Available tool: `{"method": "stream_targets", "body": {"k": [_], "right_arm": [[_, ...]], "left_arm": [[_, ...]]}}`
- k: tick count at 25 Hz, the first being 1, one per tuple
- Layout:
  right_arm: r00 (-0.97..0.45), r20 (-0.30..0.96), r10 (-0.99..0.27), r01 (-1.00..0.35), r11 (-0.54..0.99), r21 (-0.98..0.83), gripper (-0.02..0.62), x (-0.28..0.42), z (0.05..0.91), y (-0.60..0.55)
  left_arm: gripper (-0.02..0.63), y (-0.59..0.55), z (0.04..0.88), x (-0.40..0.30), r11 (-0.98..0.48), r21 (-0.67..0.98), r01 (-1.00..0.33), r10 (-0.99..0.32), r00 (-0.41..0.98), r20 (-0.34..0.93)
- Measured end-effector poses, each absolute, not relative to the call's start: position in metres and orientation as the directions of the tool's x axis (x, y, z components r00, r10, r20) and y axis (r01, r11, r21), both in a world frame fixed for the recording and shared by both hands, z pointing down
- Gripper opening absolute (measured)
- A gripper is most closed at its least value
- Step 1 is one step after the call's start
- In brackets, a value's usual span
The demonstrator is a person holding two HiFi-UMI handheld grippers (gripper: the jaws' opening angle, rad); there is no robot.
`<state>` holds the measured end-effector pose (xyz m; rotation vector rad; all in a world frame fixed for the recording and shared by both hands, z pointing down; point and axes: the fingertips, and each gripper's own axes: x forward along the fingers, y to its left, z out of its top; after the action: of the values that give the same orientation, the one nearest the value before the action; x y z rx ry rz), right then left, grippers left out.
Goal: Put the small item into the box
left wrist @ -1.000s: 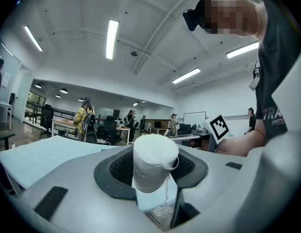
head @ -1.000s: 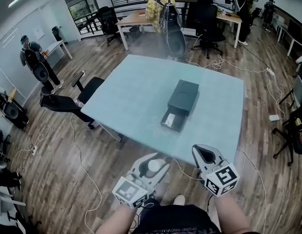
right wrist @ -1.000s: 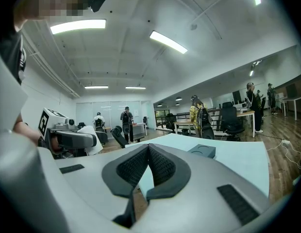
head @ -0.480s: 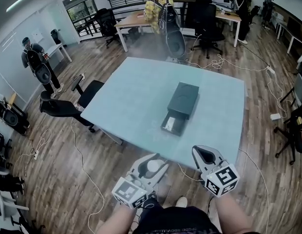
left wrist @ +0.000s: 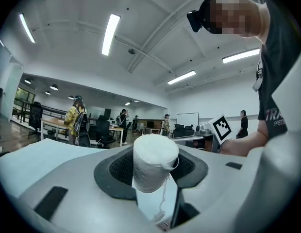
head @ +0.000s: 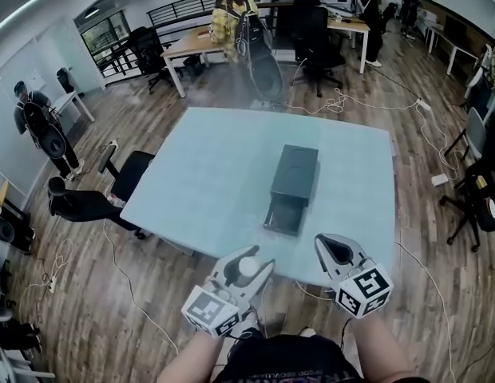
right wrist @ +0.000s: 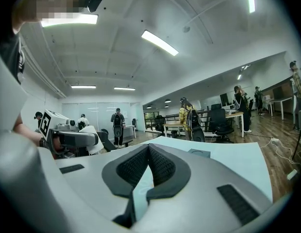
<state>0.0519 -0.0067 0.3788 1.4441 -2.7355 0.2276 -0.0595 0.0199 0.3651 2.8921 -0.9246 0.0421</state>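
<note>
**Ana:** Spool (left wrist: 151, 161) first: where is it?

**Ben:** Between the jaws of the left claw (head: 249, 262), standing upright. It is a white roll of thread. Both pads press on its sides, so the jaws stand wide apart but are clamped on it. A loose strand (left wrist: 164, 198) hangs from it into the gap behind the pads.

**Ana:** And the right claw (right wrist: 148, 148)?

**Ben:** Closed, with nothing in it. Its dark pads meet at the tips, and only a thin slit shows behind them.

**Ana:** Where is the box (head: 295, 172) from there?

**Ben:** Ahead of both claws and well apart from their tips, lying on the pale blue table (head: 199, 182). It is dark, and its drawer (head: 283, 216) is pulled out on the side facing the claws. From the left claw it sits ahead and to the right.

**Ana:** Anything in the drawer?

**Ben:** Cannot tell. It is too dark and small.

**Ana:** How do the claws sit against each other?

**Ben:** Side by side and apart, both pointing toward the table. The left claw's tips, with the spool, are at the table's near edge. A marker cube (head: 211, 313) sits behind the left claw's jaws.

**Ana:** What lies beyond?

**Ben:** A black office chair (head: 132, 174) off to the left of the table. Far past the claws, a person with a backpack (head: 239, 30) stands by the desks. Cables (head: 343, 102) trail over the wooden floor (head: 88, 294).
</note>
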Motion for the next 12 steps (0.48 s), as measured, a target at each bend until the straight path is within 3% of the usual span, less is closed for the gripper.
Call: {"method": "stream_targets", "body": {"k": [12], "right_arm": [[-0.402,0.141,-0.905,-0.914,0.387,-0.123,0.017,0.025,0.384,-0.064]], "left_arm": [[0.195,-0.061,0.373,-0.098,-0.888,0.116,-0.445,-0.44,0.895,0.07]]}}
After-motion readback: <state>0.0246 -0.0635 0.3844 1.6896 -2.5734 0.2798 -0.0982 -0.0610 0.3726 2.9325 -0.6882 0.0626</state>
